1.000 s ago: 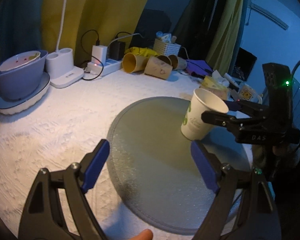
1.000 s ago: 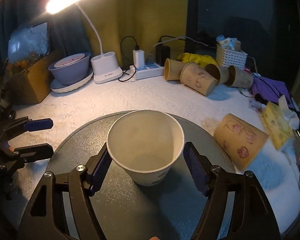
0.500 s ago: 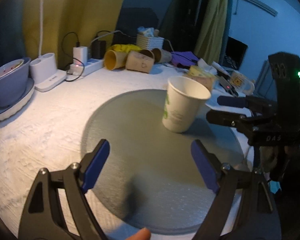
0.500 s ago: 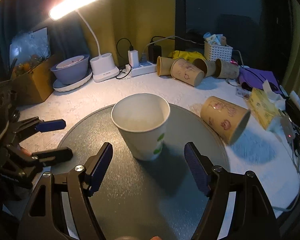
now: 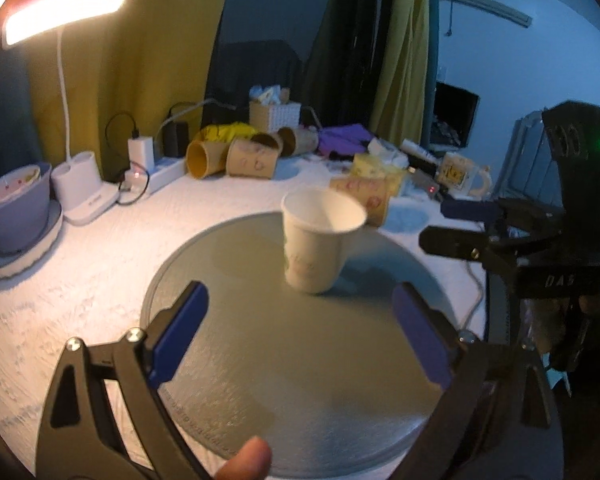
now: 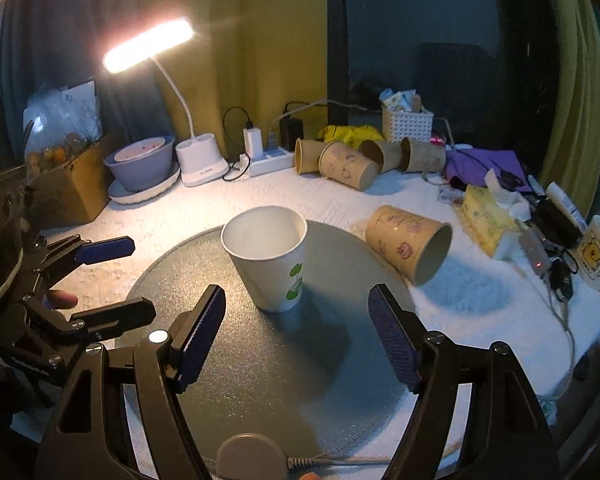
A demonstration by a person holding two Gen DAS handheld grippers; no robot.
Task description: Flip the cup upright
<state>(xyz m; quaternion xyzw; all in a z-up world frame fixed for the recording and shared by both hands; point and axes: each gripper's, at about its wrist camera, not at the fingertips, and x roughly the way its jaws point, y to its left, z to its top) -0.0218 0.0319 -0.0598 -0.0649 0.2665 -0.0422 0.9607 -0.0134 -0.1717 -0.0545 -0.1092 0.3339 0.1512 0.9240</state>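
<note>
White textured tabletop [image 6: 480, 320] spans everything ahead of both tongs. Round grey mat [image 6: 300, 380] lies on it, directly under and ahead of the right gripper [image 6: 296, 336]; the left gripper [image 5: 300, 332] also hangs over it.

Desk lamp [image 6: 198, 160], lit, stands far ahead and left of the right gripper, beside a purple bowl on a plate [image 6: 140, 164].

Brown paper cup [image 6: 410, 242] lies on its side ahead and right of the right gripper, at the mat's edge — mouth toward the camera.

White paper cup [image 6: 270, 258] with green print stands upright on the mat, mouth up, just ahead of the right gripper and slightly left of its centreline; in the left wrist view the white paper cup [image 5: 320, 240] sits ahead of the left gripper, between it and the right one.

Right gripper: jaws wide, holding nothing, clear of the cup. Left gripper: jaws wide — nothing between them.
</note>
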